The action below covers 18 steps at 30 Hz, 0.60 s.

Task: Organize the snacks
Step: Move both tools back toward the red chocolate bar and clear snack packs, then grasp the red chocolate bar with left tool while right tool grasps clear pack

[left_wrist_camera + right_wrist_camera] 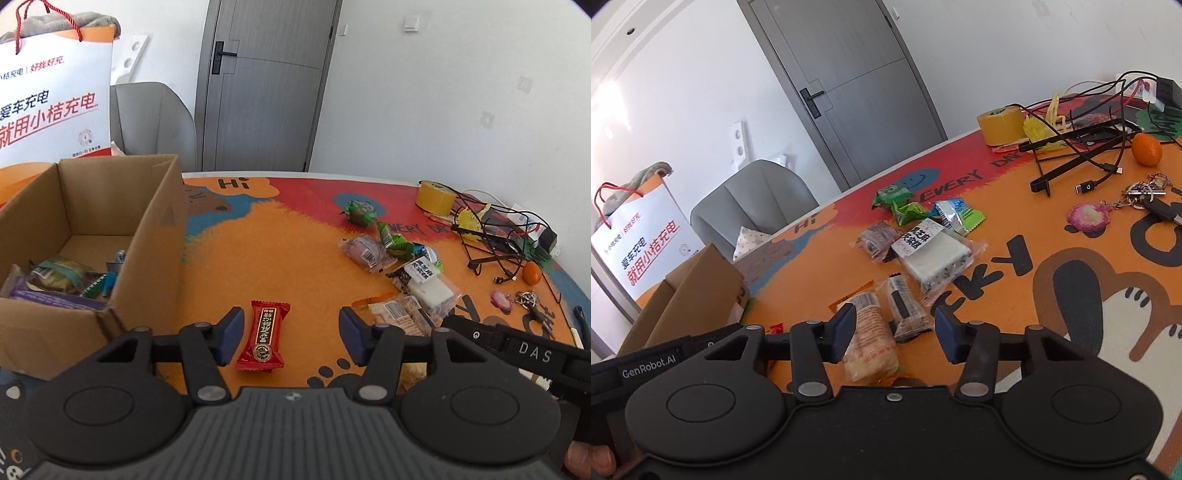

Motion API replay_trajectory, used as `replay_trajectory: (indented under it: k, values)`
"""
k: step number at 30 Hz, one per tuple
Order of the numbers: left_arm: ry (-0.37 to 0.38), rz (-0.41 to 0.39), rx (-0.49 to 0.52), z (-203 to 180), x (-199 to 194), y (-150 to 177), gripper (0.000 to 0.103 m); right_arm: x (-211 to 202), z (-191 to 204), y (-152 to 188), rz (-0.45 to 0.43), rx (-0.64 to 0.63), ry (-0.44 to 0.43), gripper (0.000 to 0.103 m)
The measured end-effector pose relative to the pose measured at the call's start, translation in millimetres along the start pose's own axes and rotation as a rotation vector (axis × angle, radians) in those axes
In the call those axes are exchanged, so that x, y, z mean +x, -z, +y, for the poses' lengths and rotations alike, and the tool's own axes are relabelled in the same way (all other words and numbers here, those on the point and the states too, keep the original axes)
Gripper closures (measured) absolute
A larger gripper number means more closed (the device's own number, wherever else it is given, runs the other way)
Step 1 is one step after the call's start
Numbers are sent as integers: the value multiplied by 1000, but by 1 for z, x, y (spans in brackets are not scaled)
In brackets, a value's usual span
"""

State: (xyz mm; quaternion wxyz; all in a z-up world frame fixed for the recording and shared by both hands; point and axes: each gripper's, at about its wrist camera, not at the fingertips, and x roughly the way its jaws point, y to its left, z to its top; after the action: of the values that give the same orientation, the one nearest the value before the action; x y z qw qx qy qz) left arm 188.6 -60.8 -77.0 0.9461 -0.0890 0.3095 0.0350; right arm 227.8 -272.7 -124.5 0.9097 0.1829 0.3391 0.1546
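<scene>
Red snack packet [263, 336] between spread left fingers [232, 334].

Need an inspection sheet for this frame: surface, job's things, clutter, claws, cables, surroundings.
Surface: cartoon-print tabletop, orange and red.
Job's things: cardboard box at left, open, several snacks inside; red snack bar lying flat; rice cracker pack and dark snack pack; more wrapped snacks scattered mid-table.
Clutter: tape roll, orange fruit, keys, pink keychain.
Claws: left claw open, straddling the red bar; right claw open over the two packs.
Cables: black cables tangled at far right.
Surroundings: grey door, grey chair, paper bag.
</scene>
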Motion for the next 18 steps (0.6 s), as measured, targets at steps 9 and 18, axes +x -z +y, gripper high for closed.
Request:
replay_trajectory:
  k: [9, 18]
  values:
    - [-42, 73, -17, 6, 34, 5, 57, 29, 0, -6, 36, -19, 13, 62]
    - [-67, 94, -14, 11, 46, 10, 71, 43, 4, -3, 55, -47, 29, 70]
